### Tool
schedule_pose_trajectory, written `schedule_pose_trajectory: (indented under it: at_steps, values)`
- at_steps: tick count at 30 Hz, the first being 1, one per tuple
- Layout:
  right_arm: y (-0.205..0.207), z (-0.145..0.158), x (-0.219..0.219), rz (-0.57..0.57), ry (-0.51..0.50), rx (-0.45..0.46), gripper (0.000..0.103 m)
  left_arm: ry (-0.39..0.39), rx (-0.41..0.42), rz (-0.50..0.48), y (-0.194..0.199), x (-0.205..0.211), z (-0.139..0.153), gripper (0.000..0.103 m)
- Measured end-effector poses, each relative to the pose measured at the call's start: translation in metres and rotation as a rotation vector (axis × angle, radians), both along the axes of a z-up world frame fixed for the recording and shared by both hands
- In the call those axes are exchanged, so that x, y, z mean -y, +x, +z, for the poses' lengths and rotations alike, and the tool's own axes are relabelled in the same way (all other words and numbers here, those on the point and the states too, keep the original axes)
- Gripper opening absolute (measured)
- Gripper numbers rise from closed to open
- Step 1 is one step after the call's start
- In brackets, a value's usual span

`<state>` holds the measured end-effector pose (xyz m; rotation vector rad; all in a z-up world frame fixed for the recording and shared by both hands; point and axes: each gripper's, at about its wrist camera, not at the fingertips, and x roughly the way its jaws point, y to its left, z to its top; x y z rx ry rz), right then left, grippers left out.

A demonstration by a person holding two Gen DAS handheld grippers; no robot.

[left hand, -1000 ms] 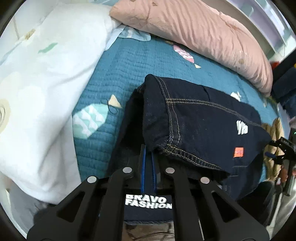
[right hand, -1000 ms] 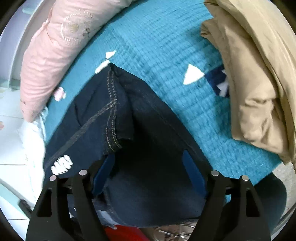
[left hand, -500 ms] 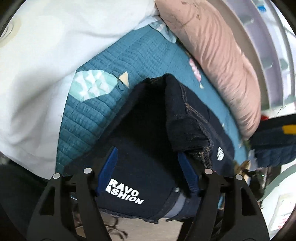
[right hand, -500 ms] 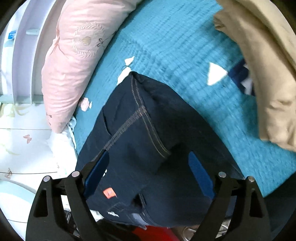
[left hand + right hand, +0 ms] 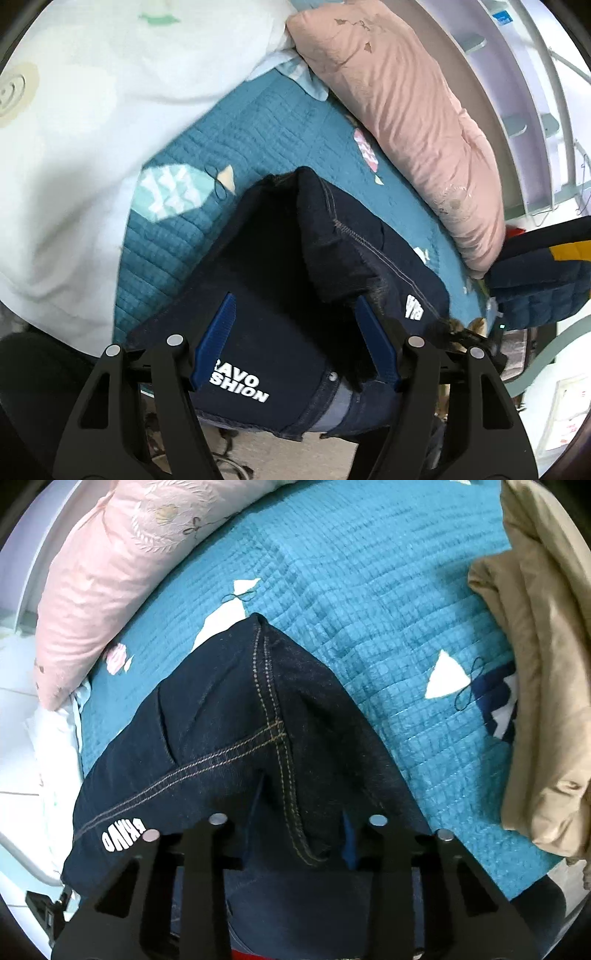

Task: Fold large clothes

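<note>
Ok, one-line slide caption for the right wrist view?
Right hand-held gripper closing on folded dark navy denim jeans atop teal quilted bedspread.

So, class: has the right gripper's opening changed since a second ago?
Yes. The right gripper has narrowed; its jaws are closing with a fold of the jeans between them.

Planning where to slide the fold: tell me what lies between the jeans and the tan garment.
Only bare teal quilt separates the jeans from the tan garment, in the right wrist view.
</note>
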<state>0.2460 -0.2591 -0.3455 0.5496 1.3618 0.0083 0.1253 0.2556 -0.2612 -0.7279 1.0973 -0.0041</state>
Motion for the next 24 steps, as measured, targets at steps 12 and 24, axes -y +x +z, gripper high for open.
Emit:
schedule_pose_trajectory:
  at_steps: [12,24]
  values:
    - [0.004,0.005,-0.011,0.062,-0.08,-0.035,0.031,-0.104,0.039,0.029,0.013,-0.001,0.002,0.081]
    - [0.011,-0.006,-0.01,-0.002,-0.068,-0.017,0.023,-0.152,-0.13,0.011,0.068,0.022,-0.084,0.027]
